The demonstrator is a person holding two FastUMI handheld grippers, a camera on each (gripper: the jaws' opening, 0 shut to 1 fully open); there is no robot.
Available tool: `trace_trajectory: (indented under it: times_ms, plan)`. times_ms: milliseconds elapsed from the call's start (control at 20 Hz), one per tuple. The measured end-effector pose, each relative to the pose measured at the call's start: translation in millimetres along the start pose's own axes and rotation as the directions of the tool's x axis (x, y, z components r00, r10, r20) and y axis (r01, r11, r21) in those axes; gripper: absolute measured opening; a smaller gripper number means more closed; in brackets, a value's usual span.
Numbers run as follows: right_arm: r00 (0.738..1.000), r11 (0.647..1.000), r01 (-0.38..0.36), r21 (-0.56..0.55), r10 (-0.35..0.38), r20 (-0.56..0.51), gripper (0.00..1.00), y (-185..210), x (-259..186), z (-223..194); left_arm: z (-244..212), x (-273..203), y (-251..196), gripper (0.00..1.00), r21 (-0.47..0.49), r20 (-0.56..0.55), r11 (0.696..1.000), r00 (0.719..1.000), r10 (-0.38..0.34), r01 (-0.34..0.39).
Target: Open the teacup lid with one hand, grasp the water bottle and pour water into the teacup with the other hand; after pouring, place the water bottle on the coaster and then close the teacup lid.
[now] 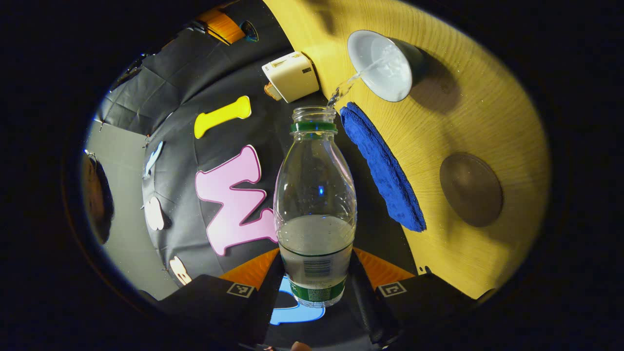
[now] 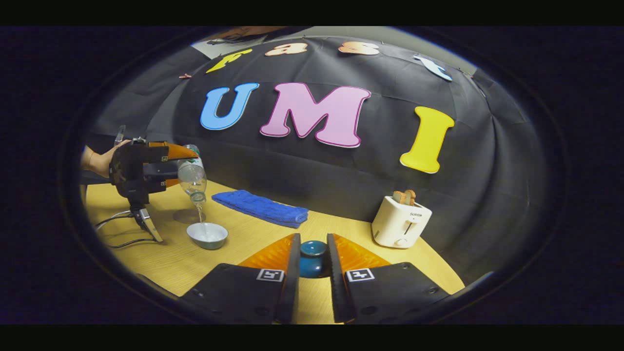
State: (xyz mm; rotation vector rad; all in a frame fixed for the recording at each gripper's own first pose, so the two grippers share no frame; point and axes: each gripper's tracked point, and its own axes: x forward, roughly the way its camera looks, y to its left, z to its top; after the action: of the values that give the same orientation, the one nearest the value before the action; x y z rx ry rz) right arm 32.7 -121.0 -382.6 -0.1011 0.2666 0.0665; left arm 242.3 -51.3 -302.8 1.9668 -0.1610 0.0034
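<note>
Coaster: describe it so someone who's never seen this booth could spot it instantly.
Start at the yellow wooden table and find the folded blue towel lying along its edge by the black cloth wall. The coaster lies flat just beyond the towel, on the side away from the white teacup. It is the only dark brown round disc there, with nothing on it.

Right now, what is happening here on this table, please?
A person is pouring water. The left gripper is shut on a clear plastic water bottle with a green label, tilted so that a thin stream falls into the pale round teacup on the yellow wooden table. The right gripper holds the dark blue teacup lid away from the cup. The round brown coaster lies bare, beside a folded blue towel. A white toaster stands at the back.
</note>
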Motion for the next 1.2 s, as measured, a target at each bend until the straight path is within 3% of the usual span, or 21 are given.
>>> trace_trajectory:
  times_ms: [50,150,200,250,400,450,550,700,800,1200]
  plan:
    - [1.000,1.000,0.000,-0.005,0.000,0.002,0.36,0,0,1,0,0,3,0.77,0.014,0.009,1.000,1.000,0.015,-0.015]
    - [1.000,1.000,0.003,-0.010,-0.003,0.009,0.36,-1,0,3,5,1,9,0.77,0.044,0.037,0.998,0.998,0.044,-0.046]
    - [1.000,1.000,0.007,-0.011,-0.007,0.013,0.31,-2,0,4,8,1,9,0.77,0.058,0.053,0.997,0.997,0.056,-0.059]
    - [1.000,1.000,0.008,-0.011,-0.008,0.014,0.36,-3,-1,6,10,2,11,0.77,0.070,0.065,0.995,0.996,0.068,-0.072]
    - [1.000,1.000,0.012,-0.007,-0.012,0.019,0.36,-4,-1,7,17,5,23,0.77,0.115,0.112,0.986,0.988,0.104,-0.117]
    - [1.000,1.000,0.011,-0.006,-0.011,0.020,0.27,-4,-1,7,17,5,27,0.77,0.121,0.124,0.985,0.986,0.109,-0.124]
    - [1.000,1.000,0.014,-0.005,-0.014,0.025,0.36,-5,-1,9,18,7,28,0.78,0.127,0.140,0.983,0.983,0.117,-0.135]
    - [0.999,1.000,0.018,-0.004,-0.017,0.032,0.27,-6,0,10,19,13,35,0.78,0.145,0.149,0.978,0.981,0.126,-0.148]
    - [0.999,1.000,0.019,-0.006,-0.019,0.032,0.36,-7,-1,10,20,14,37,0.78,0.157,0.162,0.975,0.978,0.131,-0.156]
    - [0.999,1.000,0.021,-0.006,-0.021,0.029,0.36,-10,0,10,21,17,34,0.78,0.143,0.160,0.980,0.980,0.114,-0.138]
